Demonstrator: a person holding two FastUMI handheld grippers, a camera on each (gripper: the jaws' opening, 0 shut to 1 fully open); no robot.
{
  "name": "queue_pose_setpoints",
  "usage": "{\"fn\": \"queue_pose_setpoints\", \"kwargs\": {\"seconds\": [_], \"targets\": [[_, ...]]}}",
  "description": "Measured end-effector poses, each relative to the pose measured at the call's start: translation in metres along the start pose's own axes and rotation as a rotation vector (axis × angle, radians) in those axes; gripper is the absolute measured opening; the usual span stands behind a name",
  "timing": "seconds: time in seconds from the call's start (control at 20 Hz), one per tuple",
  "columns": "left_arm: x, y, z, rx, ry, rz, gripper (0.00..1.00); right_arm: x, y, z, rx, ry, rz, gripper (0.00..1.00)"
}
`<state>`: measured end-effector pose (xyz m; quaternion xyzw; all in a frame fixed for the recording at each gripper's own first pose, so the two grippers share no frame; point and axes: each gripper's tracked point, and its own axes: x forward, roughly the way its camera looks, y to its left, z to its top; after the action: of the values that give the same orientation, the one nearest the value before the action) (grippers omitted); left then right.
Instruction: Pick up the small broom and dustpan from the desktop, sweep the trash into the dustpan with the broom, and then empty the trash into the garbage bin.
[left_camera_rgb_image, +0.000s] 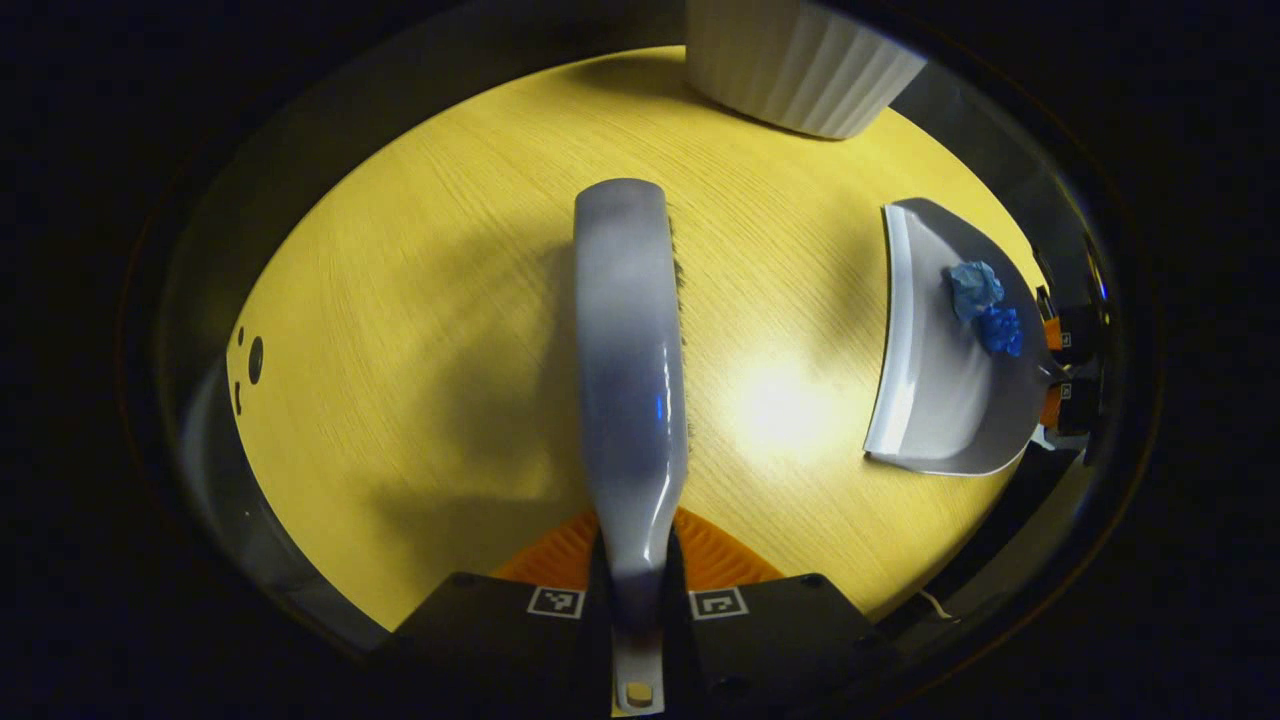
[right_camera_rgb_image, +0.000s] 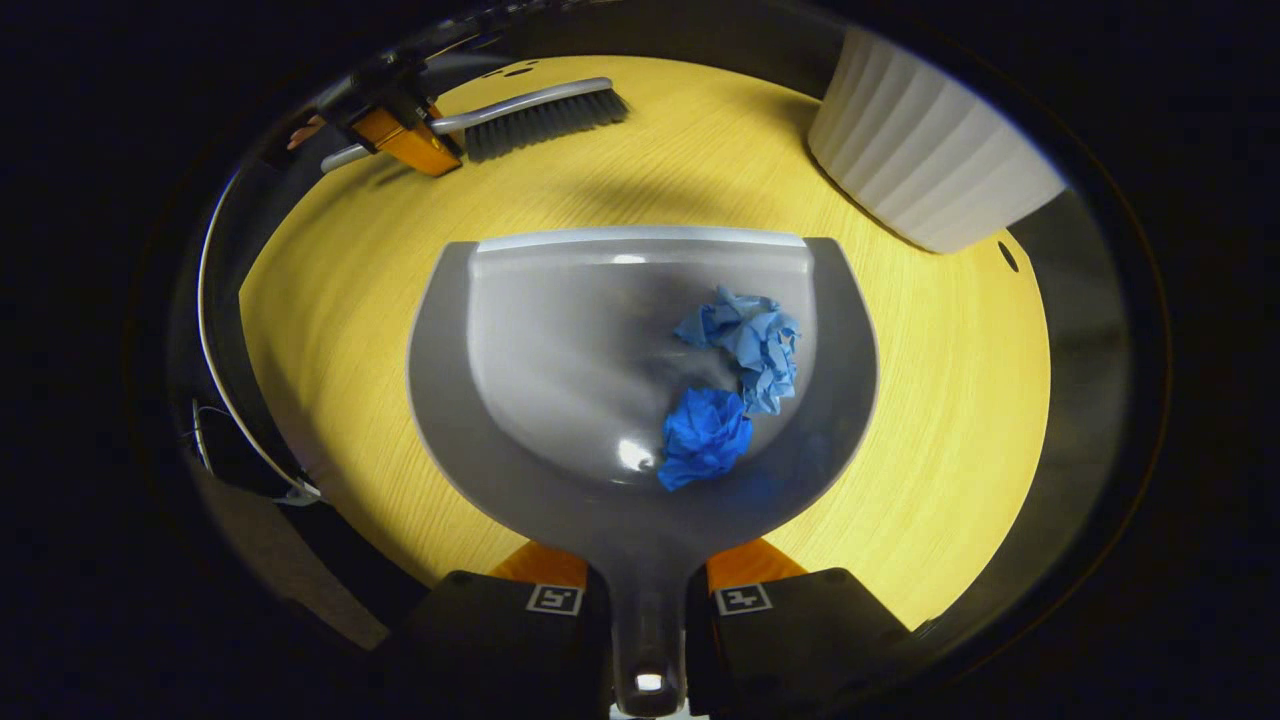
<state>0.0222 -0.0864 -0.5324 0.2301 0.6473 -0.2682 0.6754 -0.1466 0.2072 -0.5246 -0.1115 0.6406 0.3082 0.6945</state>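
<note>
My left gripper (left_camera_rgb_image: 637, 600) is shut on the handle of the small grey broom (left_camera_rgb_image: 628, 360), which reaches forward over the yellow round desktop (left_camera_rgb_image: 420, 300). The grey dustpan (right_camera_rgb_image: 640, 380) is held by its handle in my right gripper (right_camera_rgb_image: 648, 600), which is shut on it. Two crumpled blue paper scraps (right_camera_rgb_image: 735, 385) lie inside the pan, right of its middle. In the left gripper view the dustpan (left_camera_rgb_image: 940, 370) sits at the right with the blue scraps (left_camera_rgb_image: 985, 305) near its back. In the right gripper view the broom (right_camera_rgb_image: 535, 112) and the left gripper (right_camera_rgb_image: 400, 135) appear at the far upper left.
A white ribbed garbage bin (right_camera_rgb_image: 925, 160) stands on the desktop at the far right of the right gripper view, and the same bin (left_camera_rgb_image: 800, 60) shows at the top of the left gripper view. The desktop edge (right_camera_rgb_image: 230, 330) drops off to dark floor on the left.
</note>
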Motion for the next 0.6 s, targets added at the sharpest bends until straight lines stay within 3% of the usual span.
{"fn": "queue_pose_setpoints", "kwargs": {"seconds": [0.2, 0.6], "targets": [[0.009, 0.01, -0.006, 0.018, 0.024, -0.009, 0.24, -0.011, 0.002, 0.007, 0.014, 0.004, 0.005, 0.32], [0.006, 0.007, -0.005, 0.067, 0.029, -0.027, 0.24, -0.019, 0.008, 0.032, 0.172, -0.041, -0.017, 0.32]]}}
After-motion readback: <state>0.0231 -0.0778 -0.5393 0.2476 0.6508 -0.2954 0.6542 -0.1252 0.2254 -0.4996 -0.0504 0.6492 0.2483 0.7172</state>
